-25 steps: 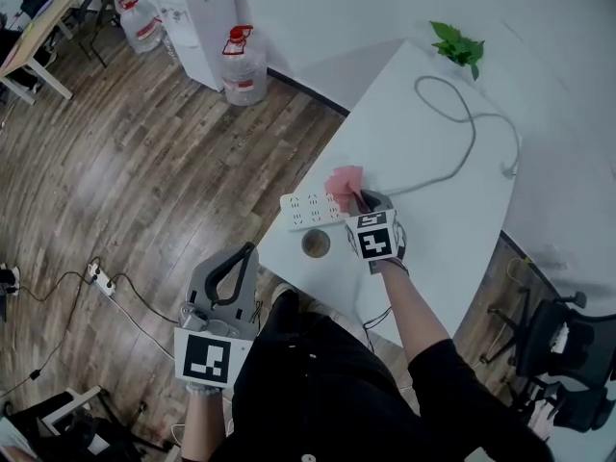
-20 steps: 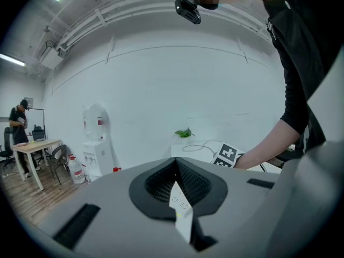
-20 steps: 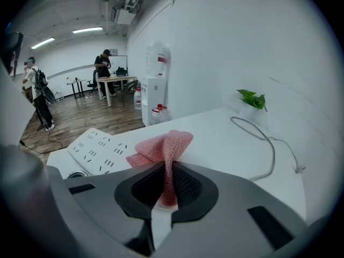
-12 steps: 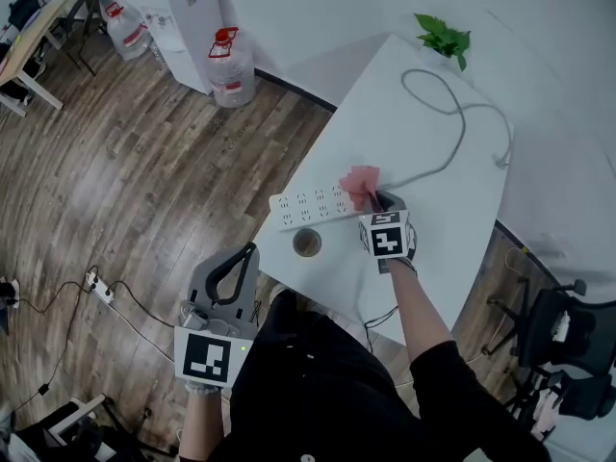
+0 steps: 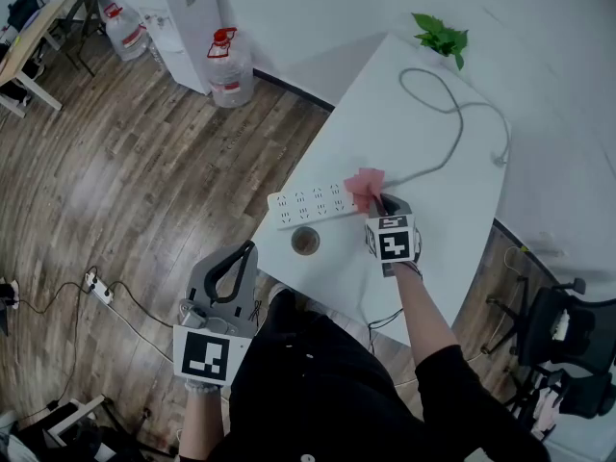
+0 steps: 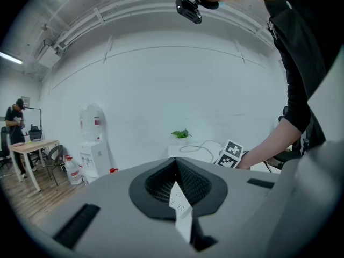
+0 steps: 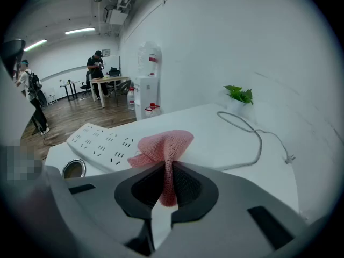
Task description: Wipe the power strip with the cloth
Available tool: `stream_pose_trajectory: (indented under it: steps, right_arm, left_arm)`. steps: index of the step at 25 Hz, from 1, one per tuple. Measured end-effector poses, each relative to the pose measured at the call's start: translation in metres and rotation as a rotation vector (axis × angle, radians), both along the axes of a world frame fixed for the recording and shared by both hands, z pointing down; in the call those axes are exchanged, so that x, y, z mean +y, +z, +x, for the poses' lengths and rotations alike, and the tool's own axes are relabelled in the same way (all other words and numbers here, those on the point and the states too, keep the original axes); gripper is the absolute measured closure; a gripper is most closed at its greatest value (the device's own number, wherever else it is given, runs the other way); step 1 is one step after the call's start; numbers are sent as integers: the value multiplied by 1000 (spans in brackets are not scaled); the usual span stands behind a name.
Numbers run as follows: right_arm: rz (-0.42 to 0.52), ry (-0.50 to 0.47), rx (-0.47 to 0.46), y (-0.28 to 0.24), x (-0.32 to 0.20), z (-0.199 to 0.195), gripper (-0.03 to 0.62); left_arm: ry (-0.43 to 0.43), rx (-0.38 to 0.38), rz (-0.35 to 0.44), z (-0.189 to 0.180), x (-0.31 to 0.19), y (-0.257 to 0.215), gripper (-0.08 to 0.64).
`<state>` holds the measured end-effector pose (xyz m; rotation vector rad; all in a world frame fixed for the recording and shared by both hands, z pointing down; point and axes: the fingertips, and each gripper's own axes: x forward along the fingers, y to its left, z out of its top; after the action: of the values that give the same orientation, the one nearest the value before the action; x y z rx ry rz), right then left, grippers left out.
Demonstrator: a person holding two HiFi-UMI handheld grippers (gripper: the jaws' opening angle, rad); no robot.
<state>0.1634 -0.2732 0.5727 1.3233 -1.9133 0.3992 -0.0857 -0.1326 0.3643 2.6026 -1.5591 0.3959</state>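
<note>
We hold the right claw [image 7: 167, 188] over the white tabletop [image 5: 435, 221], its jaws pressed together on a pink knitted cloth [image 7: 164, 143]. The cloth is pinched by a narrow fold, and the rest bunches out beyond the tips.

In the head view the cloth sits at the right end of the white power strip [image 5: 309, 205], where the grey cable [image 5: 452, 128] leaves it. In the right gripper view the lower corner of the cloth overlaps that end of the strip. We cannot tell whether it presses on the casing or only hangs just above it.

The strip lies flat near the left edge of the tabletop, sockets up, running left to right. Just near of it stands a small round container [image 5: 306, 242], apart from the strip. The cable loops away across the tabletop towards the far side, where a green plant [image 5: 441, 35] stands at the far corner.

The left claw [image 6: 176, 190] is off the tabletop, low at the near left beside our body and above the wooden floor [image 5: 125, 171]. Its jaws are pressed together with nothing between them, and it points towards the tabletop.

On the floor at the far left stand a large water bottle [image 5: 229, 65] and a white water dispenser [image 5: 183, 12].
</note>
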Motion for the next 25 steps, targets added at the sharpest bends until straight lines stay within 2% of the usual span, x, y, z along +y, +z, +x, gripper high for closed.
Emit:
stream_pose_trajectory:
  steps: [5, 8, 14, 25]
  right_arm:
    - [44, -33, -35, -21, 4, -11, 541]
    - [79, -92, -35, -36, 10, -27, 541]
    - [110, -251, -72, -59, 28, -78, 541]
    - [86, -581, -132, -66, 82, -185, 541]
  left_arm:
    - [-8, -1, 13, 0, -1, -4, 546]
    - [-11, -2, 26, -1, -1, -8, 546]
    - [-22, -6, 46, -2, 0, -14, 546]
    - [-83, -12, 49, -12, 7, -16, 546]
